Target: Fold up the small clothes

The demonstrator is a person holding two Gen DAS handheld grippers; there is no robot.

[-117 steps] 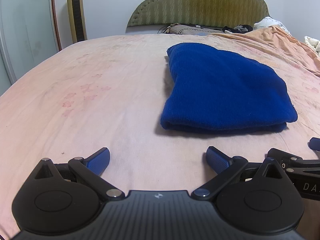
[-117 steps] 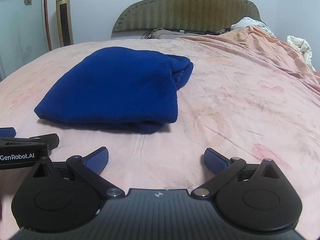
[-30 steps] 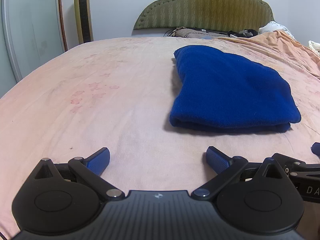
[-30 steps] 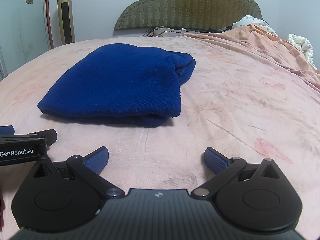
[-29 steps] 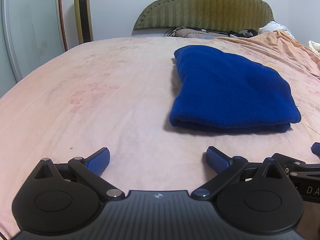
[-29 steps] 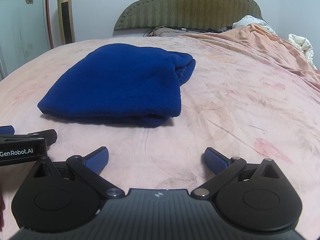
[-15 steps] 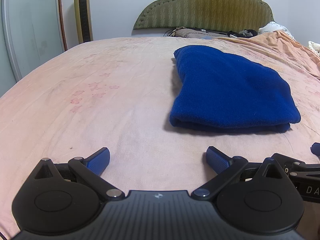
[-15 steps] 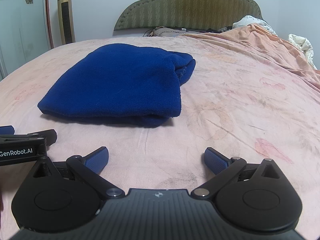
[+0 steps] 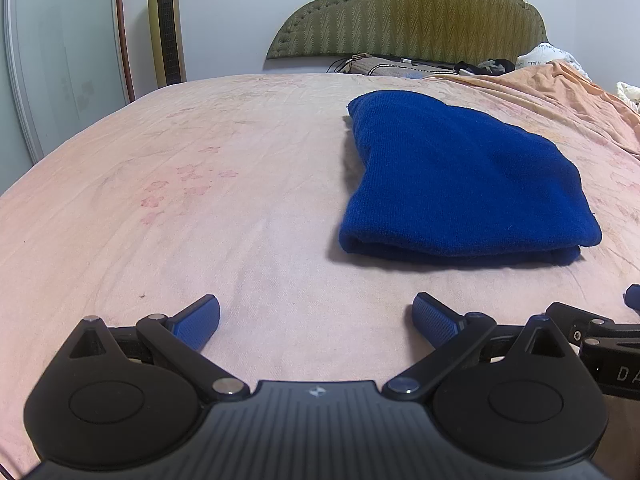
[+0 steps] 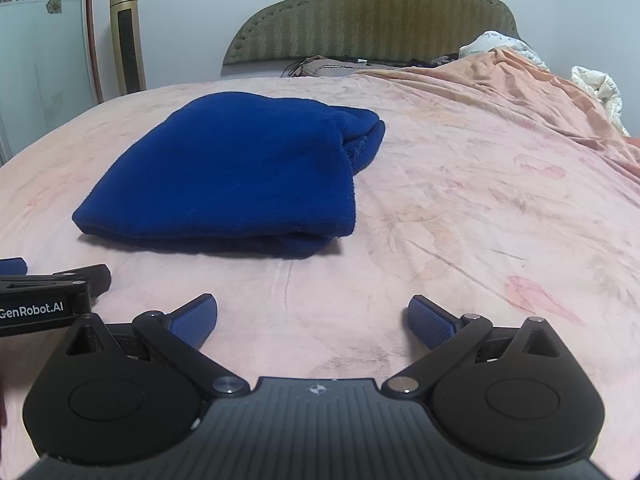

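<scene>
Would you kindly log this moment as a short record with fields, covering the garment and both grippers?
garment: blue knit garment, folded, flat on the bed
surface: pink floral bedsheet
left gripper: jaws wide apart, empty, short of the garment
right gripper: jaws wide apart, empty, short of the garment
contact: none
background: green headboard, gold tower fan

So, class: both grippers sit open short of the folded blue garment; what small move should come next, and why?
Probably none on the cloth: the blue knit garment already lies folded flat, layers stacked, and the left gripper and right gripper are open and empty. Draw both back.
</scene>
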